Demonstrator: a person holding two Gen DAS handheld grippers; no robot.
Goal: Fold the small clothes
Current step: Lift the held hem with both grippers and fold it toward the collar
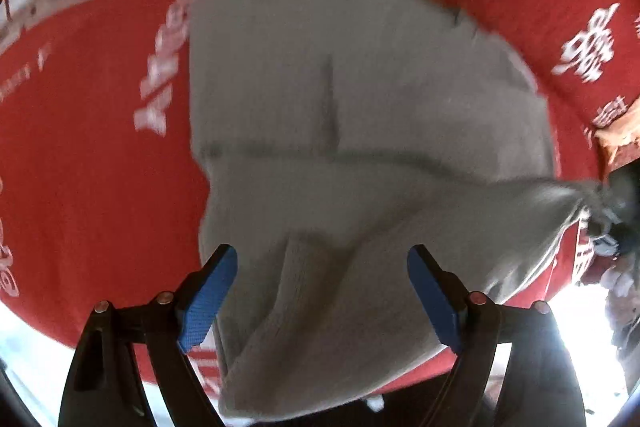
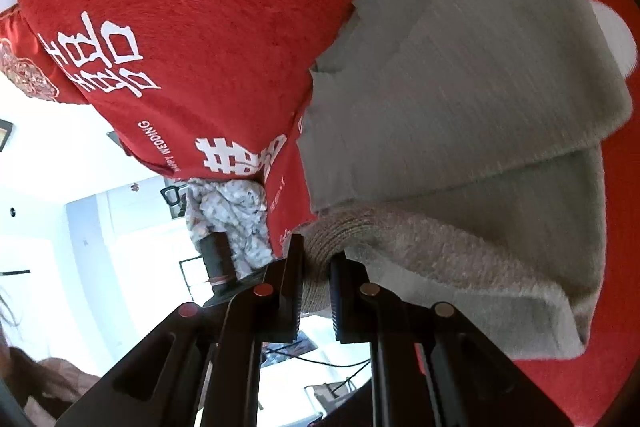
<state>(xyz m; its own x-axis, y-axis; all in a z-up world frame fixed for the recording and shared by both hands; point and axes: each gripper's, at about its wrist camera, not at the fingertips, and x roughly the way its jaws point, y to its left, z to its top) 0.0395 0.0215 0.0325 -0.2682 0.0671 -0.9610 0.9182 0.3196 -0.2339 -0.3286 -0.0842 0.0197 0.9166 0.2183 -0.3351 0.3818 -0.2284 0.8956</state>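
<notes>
Open red cloth (image 1: 100, 187) from 9 to 12 o'clock of grey garment (image 1: 360, 131); crumpled patterned fabric (image 2: 228, 215) crowding 3 o'clock edge.

So the surface here is covered with a red cloth (image 1: 100, 195) (image 2: 192, 11) with white printed lettering, including Chinese characters and a small "HAPPY WEDDING" line near one edge. Lying right on it is a grey garment (image 1: 360, 131) (image 2: 472, 115), spread mostly flat with a fold line running across it and one part doubled back over itself near the edge. There's also what looks like a crumpled pale patterned fabric (image 2: 230, 215) past the cloth's edge, though it's too blurry to say whether it's resting on the same surface.
</notes>
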